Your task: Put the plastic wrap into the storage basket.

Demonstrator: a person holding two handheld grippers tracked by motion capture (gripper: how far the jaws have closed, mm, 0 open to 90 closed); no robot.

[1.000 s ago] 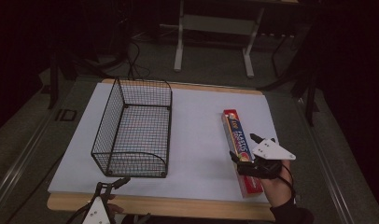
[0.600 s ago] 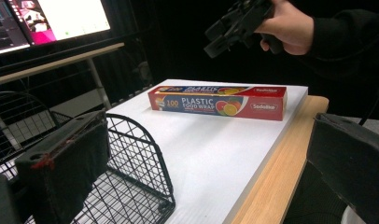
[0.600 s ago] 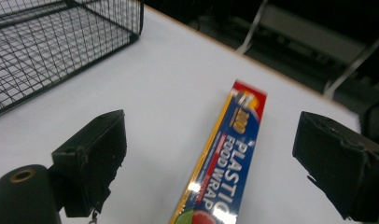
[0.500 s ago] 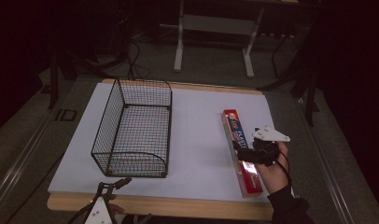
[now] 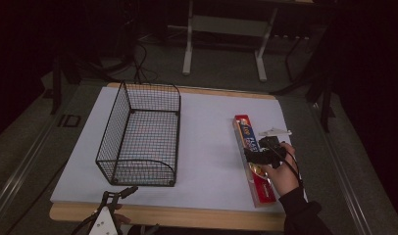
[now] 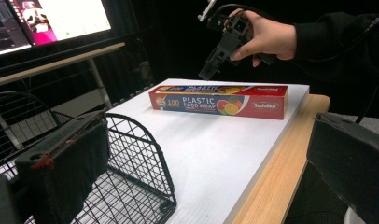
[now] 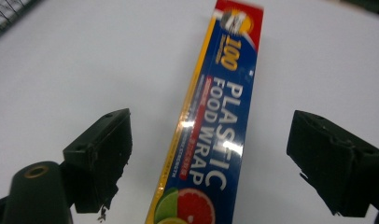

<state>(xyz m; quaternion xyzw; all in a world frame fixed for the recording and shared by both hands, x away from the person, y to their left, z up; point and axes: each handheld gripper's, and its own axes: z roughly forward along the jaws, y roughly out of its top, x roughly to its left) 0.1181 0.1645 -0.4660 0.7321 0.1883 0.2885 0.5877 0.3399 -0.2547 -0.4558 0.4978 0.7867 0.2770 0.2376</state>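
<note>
On the table (image 5: pixel 207 161): white board lying across it, everything sitting on that.
Wire basket (image 5: pixel 140 134): standing on the left half, well apart from the box.
Plastic wrap box (image 5: pixel 253 156): lying flat along the right edge, lengthwise.
Right gripper (image 7: pixel 211 158): hovering over the box, jaws just been closing but gaping wide, box running between them, pads not touching.
Left gripper (image 6: pixel 197 177): idling by the near edge, jaws wide apart, gripping nothing.

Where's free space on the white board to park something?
Widest bare patch: between basket and wrap box. Also a strip behind the basket toward the far edge of the board. Crowded at the right edge, where the right tongs hover over the box.
</note>
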